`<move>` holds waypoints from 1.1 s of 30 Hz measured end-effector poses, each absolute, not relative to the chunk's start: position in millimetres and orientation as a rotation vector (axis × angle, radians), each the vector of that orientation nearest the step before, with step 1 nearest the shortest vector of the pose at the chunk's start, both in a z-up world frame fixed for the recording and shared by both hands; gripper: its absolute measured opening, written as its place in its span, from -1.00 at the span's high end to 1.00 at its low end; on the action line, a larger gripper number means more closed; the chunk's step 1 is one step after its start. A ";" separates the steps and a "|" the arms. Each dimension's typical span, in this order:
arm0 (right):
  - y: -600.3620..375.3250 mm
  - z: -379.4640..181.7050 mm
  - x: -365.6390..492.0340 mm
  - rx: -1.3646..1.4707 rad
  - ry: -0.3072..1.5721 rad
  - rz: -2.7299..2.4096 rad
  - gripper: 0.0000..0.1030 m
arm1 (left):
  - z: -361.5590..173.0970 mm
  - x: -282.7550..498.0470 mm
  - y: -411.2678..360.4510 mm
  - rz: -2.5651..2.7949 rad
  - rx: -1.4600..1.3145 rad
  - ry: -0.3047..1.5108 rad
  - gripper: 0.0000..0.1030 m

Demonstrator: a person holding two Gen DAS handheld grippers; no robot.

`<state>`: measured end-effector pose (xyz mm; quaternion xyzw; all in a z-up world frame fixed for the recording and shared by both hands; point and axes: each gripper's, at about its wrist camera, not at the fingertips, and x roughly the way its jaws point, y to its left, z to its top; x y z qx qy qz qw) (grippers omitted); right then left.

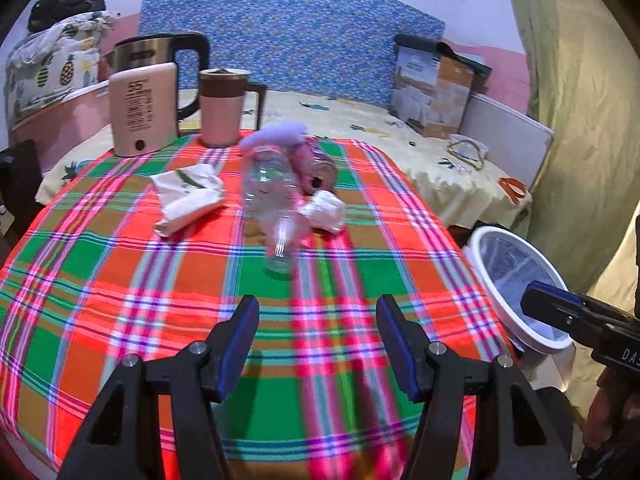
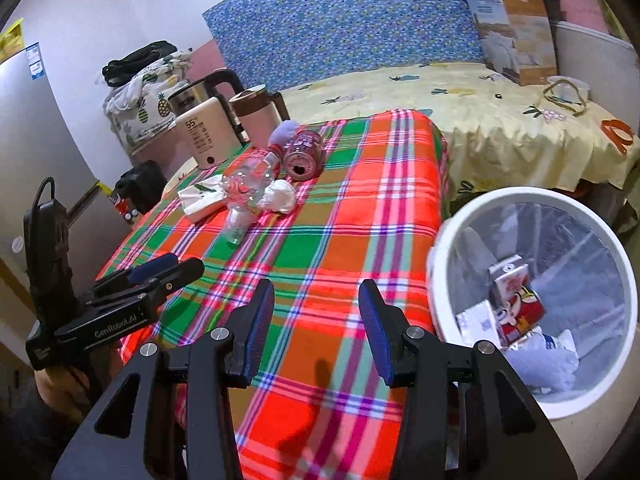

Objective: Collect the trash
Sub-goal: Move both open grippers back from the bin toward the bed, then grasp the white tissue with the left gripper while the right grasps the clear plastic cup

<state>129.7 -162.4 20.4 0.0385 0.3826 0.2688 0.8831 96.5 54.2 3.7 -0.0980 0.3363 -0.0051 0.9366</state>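
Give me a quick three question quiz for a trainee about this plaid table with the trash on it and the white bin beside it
1. True or false: the clear plastic bottle stands upright on the plaid tablecloth.
2. Which is already inside the white bin? A) a pink can B) a printed carton C) a kettle
3. Fill in: both the left gripper and the right gripper are ____ and hold nothing.

Key:
1. False. It lies on its side, neck toward the camera, between the white packet and the crumpled tissue.
2. B. The carton lies in the bin; the pink can is on the table.
3. open
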 end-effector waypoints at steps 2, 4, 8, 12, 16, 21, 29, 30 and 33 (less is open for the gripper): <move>-156.4 19.4 132.1 0.077 0.802 0.565 0.10 | 2.4 98.4 63.7 0.005 -0.208 0.686 -0.22; -149.7 18.4 134.3 0.073 0.810 0.571 0.10 | 0.9 101.1 75.0 0.025 -0.218 0.687 -0.22; -133.0 15.5 139.4 0.060 0.822 0.594 0.10 | -0.1 107.3 95.4 0.057 -0.232 0.685 -0.22; -118.5 12.1 144.6 0.053 0.835 0.615 0.10 | -0.7 116.4 114.2 0.082 -0.232 0.684 -0.22; -102.7 8.0 150.6 0.046 0.849 0.631 0.10 | -2.5 127.6 135.6 0.101 -0.243 0.687 -0.22; -89.0 2.2 158.0 0.036 0.866 0.641 0.10 | -8.0 145.0 155.2 0.109 -0.259 0.698 -0.22; -81.3 -5.1 167.2 0.030 0.890 0.632 0.10 | -16.3 176.3 170.4 0.090 -0.295 0.710 -0.22; -80.7 -5.3 168.4 0.031 0.891 0.631 0.10 | -16.3 179.0 171.9 0.085 -0.303 0.708 -0.22; -76.3 -4.6 171.2 0.032 0.889 0.631 0.10 | -15.7 185.5 177.1 0.073 -0.324 0.699 -0.08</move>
